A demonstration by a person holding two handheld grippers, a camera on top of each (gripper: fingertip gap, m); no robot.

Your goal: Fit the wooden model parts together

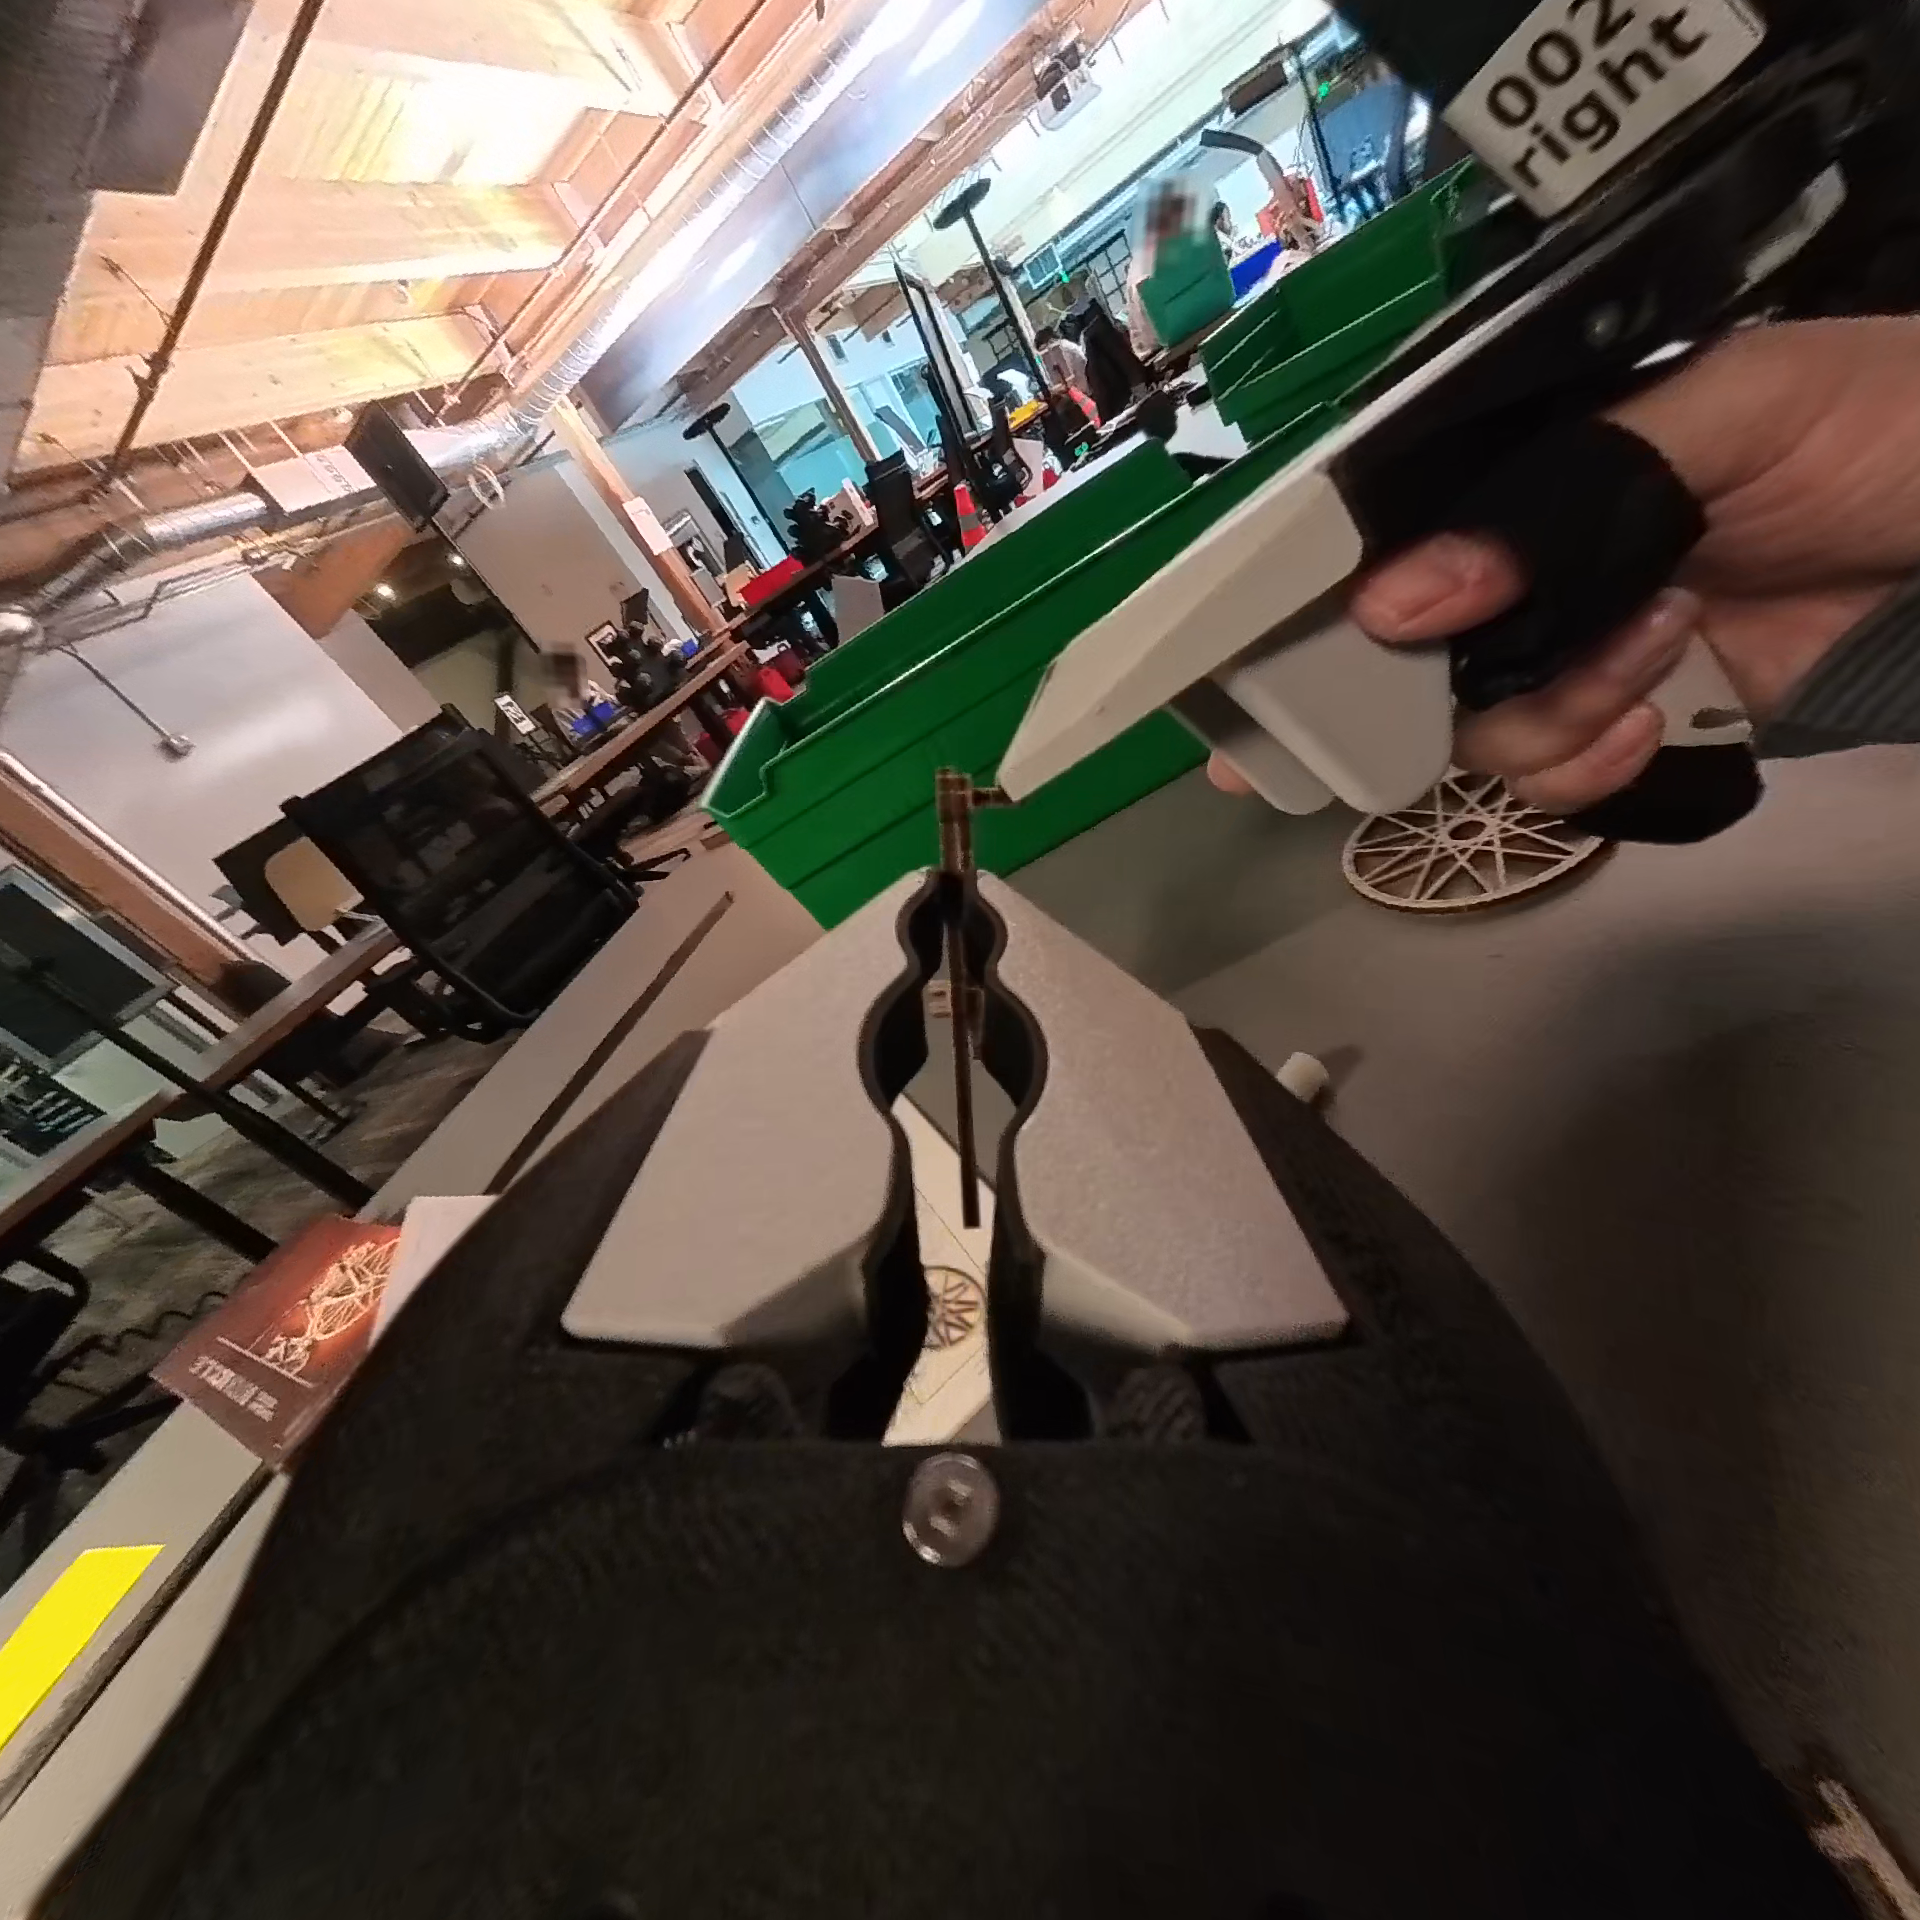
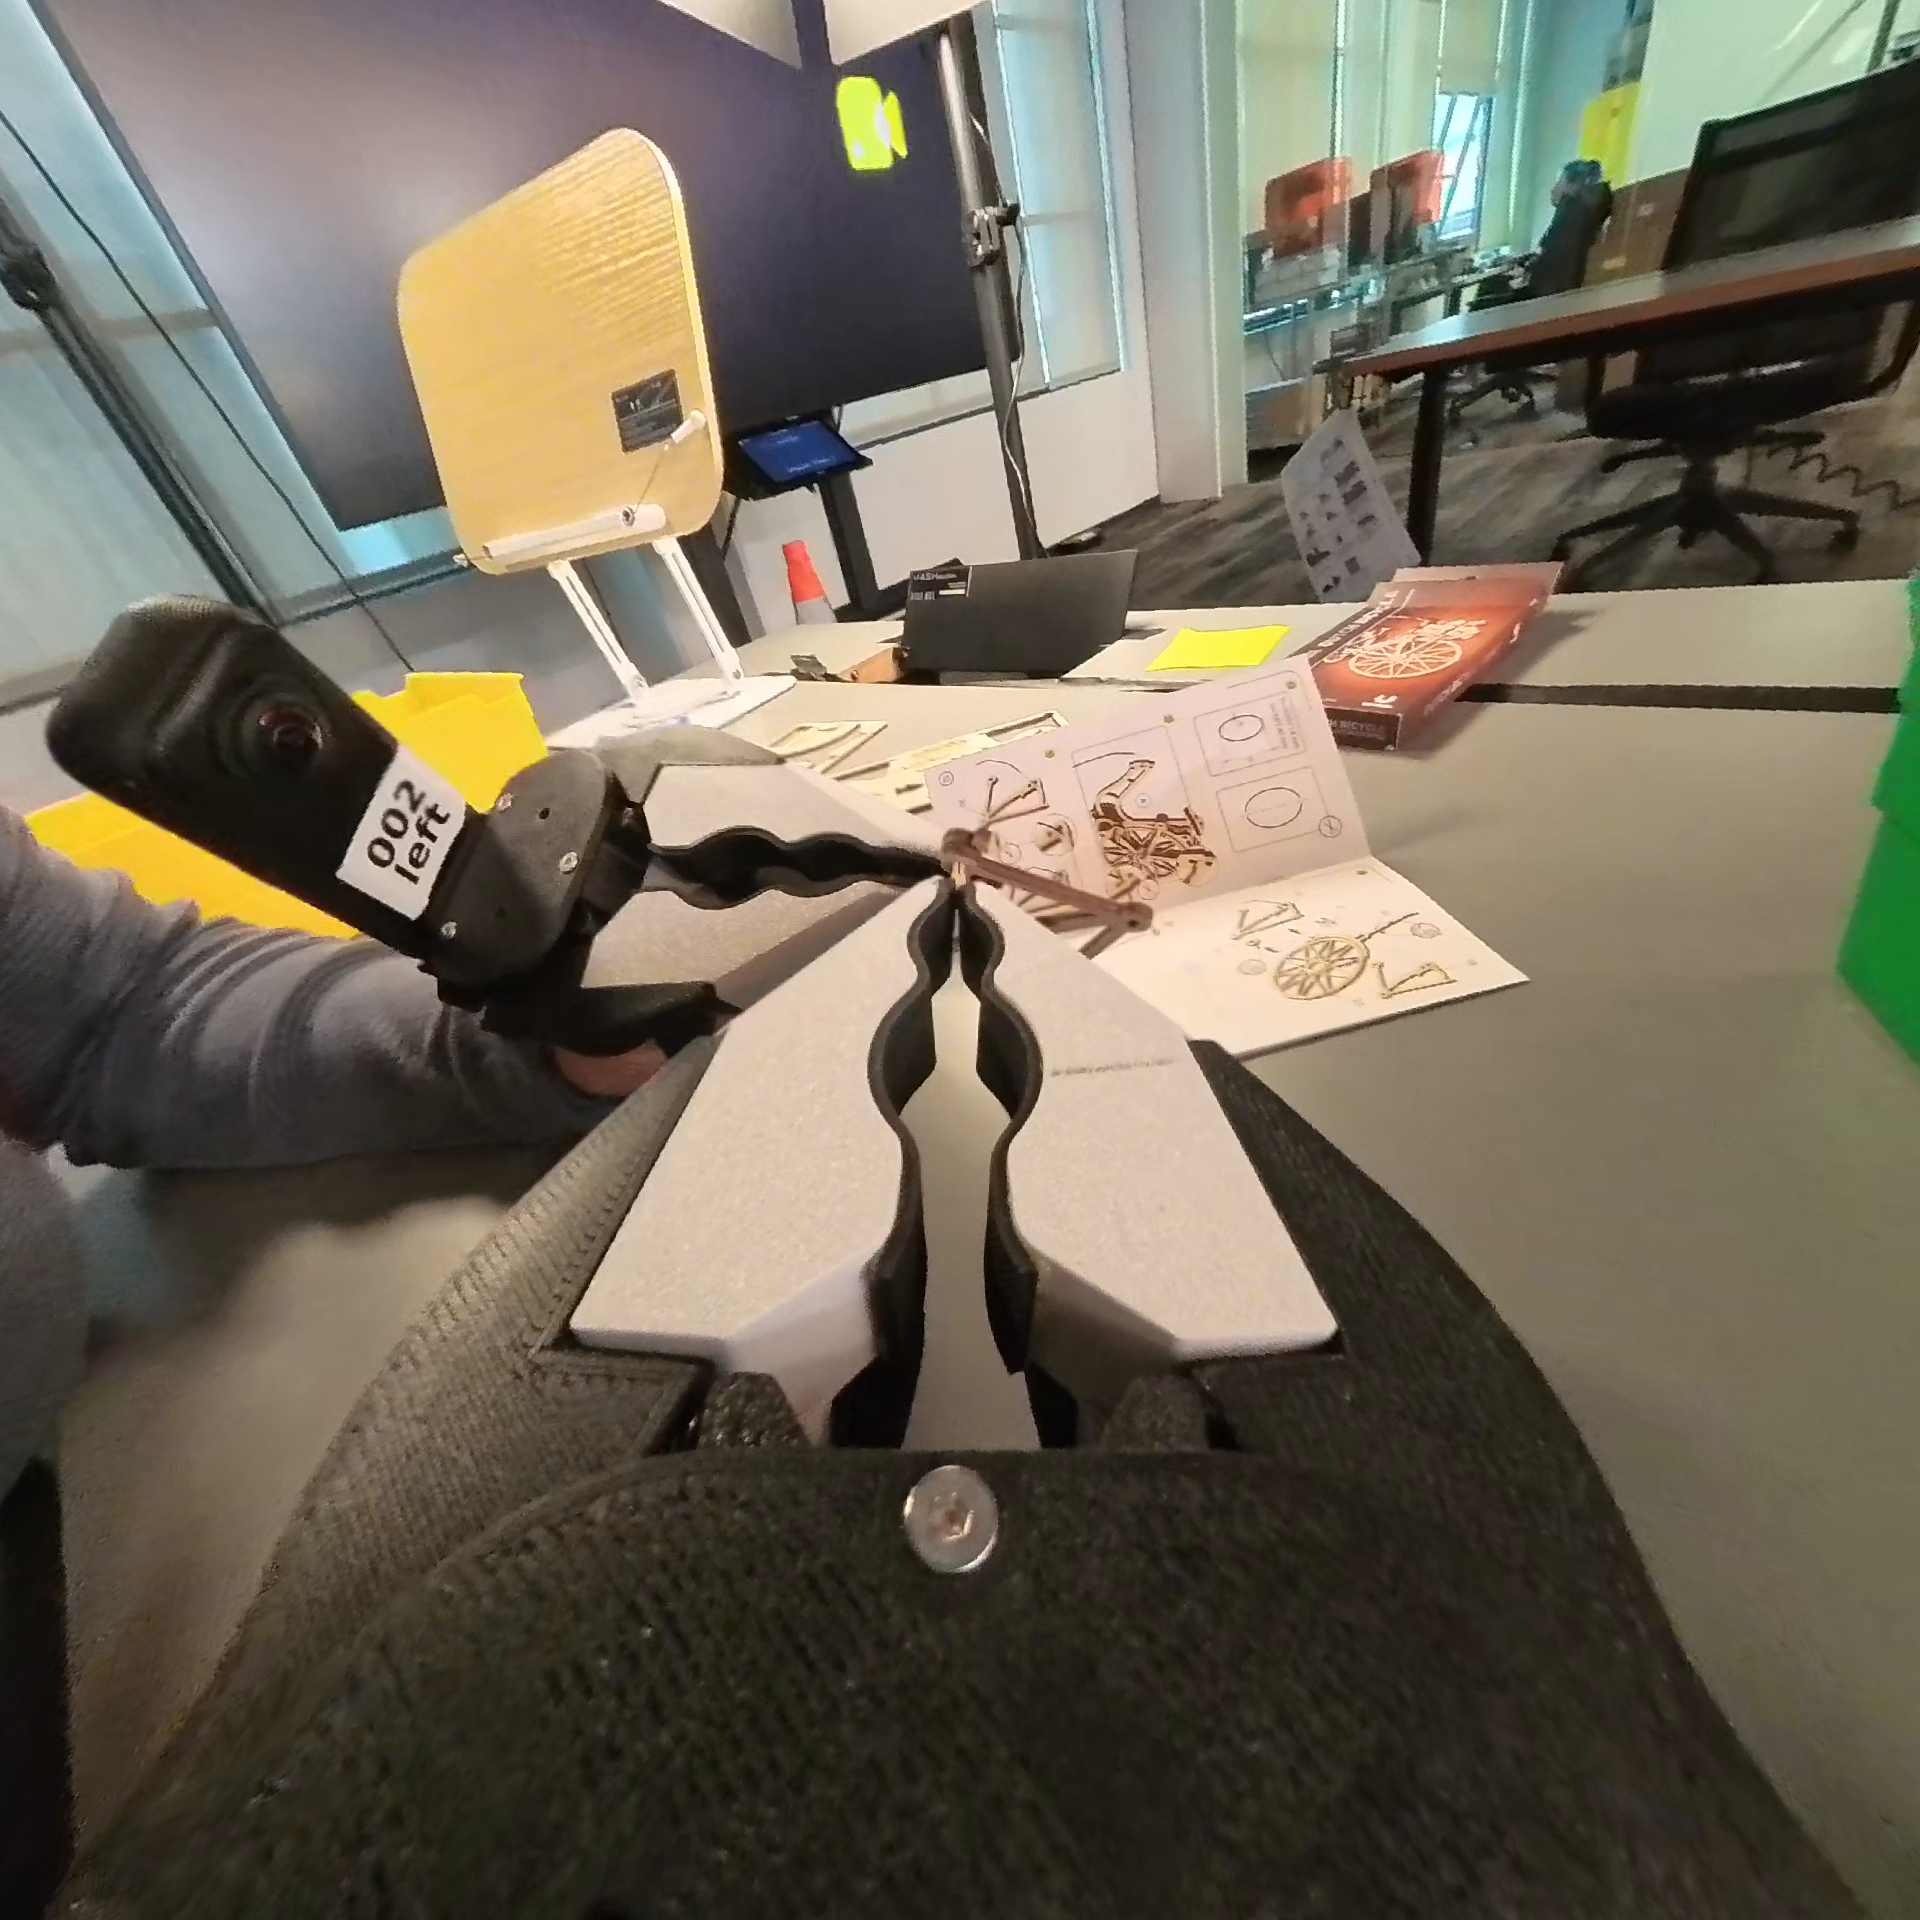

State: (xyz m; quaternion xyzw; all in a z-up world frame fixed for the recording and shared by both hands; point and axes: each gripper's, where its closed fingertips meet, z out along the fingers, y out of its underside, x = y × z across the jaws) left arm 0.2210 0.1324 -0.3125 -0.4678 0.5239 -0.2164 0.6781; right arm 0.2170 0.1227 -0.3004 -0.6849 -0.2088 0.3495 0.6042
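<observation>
My left gripper (image 1: 956, 883) is shut on a thin dark wooden frame piece (image 1: 964, 1039), held on edge with its top end sticking out past the fingertips. My right gripper (image 1: 1006, 796) comes in from the right, shut on a small wooden pin (image 1: 985, 795) that touches the top end of the frame piece. In the right wrist view my right gripper (image 2: 954, 902) is closed at its tips on the pin (image 2: 954, 875). The left gripper (image 2: 914, 857) holds the frame piece (image 2: 1070, 891) just beyond it. A round spoked wooden wheel (image 1: 1465, 842) lies flat on the table under the right hand.
An open instruction sheet (image 2: 1247, 821) lies on the grey table behind the grippers, with the dark kit box (image 2: 1423, 644) farther back. Flat wooden part sheets (image 2: 831, 740), a laptop (image 2: 1018, 613) and yellow bins (image 2: 457, 717) stand beyond. Green bins (image 1: 935, 727) line the far side. The tips of both grippers are at nearly the same place.
</observation>
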